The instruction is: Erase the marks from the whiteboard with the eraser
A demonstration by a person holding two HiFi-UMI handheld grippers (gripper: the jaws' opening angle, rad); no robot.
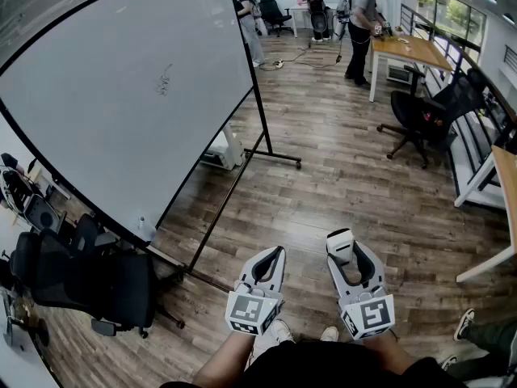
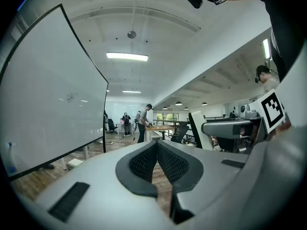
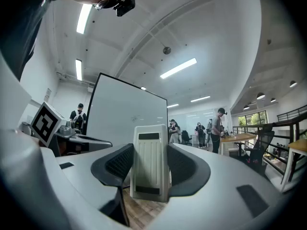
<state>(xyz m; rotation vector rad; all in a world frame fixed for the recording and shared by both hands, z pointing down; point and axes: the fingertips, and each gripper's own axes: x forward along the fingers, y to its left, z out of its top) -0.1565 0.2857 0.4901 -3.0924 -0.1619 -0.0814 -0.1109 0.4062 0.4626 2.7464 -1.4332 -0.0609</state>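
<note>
1. Eraser (image 3: 150,174): white with ridges. It stands up between the jaws of the right gripper (image 3: 151,150), which squeeze it from both sides.
2. The left gripper (image 2: 157,143) has its jaws pressed together, with nothing in them.
3. The whiteboard (image 1: 121,95) stands to the left on a black stand. One small dark scribble (image 1: 165,79) is on it.
4. Both grippers are down low over the wood floor (image 1: 347,184), well apart from the board.
</note>
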